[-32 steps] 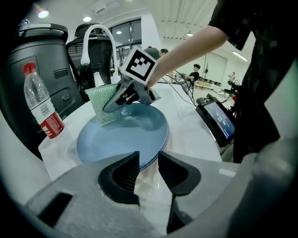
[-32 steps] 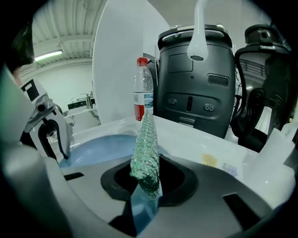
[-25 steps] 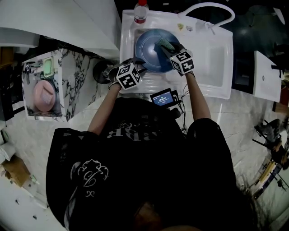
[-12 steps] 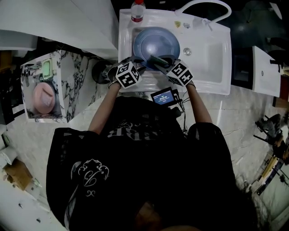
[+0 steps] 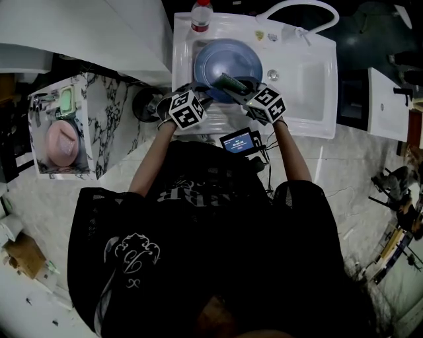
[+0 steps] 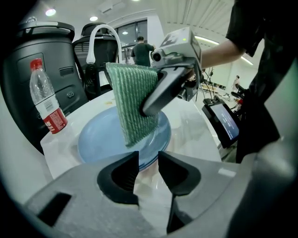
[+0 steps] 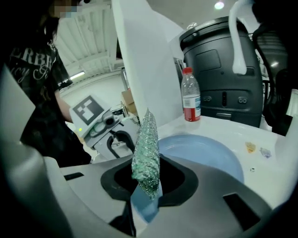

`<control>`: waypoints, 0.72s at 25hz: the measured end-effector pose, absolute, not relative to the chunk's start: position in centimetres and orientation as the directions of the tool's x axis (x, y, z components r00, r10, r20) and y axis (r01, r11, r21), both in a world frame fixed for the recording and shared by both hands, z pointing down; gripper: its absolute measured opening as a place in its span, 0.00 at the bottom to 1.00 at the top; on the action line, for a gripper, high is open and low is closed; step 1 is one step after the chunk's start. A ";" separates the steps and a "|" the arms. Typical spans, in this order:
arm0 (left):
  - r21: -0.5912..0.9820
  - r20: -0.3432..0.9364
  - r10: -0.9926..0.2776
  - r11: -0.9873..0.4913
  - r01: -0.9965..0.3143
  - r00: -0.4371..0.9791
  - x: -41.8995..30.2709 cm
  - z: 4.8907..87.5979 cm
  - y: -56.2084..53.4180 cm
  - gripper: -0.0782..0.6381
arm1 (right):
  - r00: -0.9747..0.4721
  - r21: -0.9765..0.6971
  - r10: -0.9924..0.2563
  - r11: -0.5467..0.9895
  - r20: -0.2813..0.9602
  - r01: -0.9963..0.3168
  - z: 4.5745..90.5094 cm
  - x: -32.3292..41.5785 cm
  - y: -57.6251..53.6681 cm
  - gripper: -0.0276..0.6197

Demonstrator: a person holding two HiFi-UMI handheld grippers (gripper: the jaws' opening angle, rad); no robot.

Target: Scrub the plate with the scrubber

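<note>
R gripper (image 7: 148, 175) clamps green scrubber (image 7: 145, 142) upright over blue plate (image 7: 205, 155) at sink's (image 5: 307, 86) left end; L gripper (image 6: 148, 157) narrowly apart, empty, by plate's near rim.

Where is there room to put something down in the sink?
The right part of the sink, between the drain and the right rim, is bare. The left is crowded: the plate, the bottle behind it, the scrubber, left gripper and right gripper over it.

Right gripper (image 5: 236, 87) has drawn the green scrubber (image 5: 227, 80) back across the blue plate (image 5: 228, 56), from the plate's far right side to its near rim, closer to the sink's (image 5: 304, 125) front edge, then nudged slightly right.
</note>
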State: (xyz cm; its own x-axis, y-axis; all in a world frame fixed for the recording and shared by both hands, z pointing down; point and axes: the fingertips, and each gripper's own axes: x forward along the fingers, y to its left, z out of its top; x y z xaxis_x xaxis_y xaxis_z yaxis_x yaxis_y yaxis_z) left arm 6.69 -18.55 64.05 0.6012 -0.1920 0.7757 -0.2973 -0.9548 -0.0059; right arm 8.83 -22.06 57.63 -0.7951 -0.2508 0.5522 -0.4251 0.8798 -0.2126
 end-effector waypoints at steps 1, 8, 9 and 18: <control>-0.005 0.775 -0.192 -0.954 -0.298 0.602 6.7 64.1 -18.6 0.29 | -0.790 -0.206 -0.278 0.870 0.546 -0.448 57.3 9.4 -23.0 0.18; 0.003 0.770 -0.191 -0.953 -0.304 0.608 6.7 64.1 -18.6 0.29 | -0.661 0.018 -0.397 0.865 0.636 -0.502 58.2 14.3 -30.0 0.18; 0.005 0.769 -0.191 -0.953 -0.304 0.610 6.7 64.1 -18.6 0.29 | -0.646 0.047 -0.420 0.858 0.638 -0.512 58.1 14.9 -31.2 0.18; 0.019 0.757 -0.192 -0.949 -0.315 0.625 6.7 64.0 -18.7 0.29 | -0.596 0.150 -0.439 0.869 0.673 -0.471 58.9 15.2 -36.3 0.18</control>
State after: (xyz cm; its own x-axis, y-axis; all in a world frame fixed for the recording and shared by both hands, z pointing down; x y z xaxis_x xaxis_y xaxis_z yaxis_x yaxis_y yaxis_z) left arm 6.70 -18.67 63.99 0.6249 -0.1919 0.7568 -0.3147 -0.9490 0.0192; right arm 15.19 -36.30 58.92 -0.5955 -0.4394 0.6725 -0.4713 0.8690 0.1505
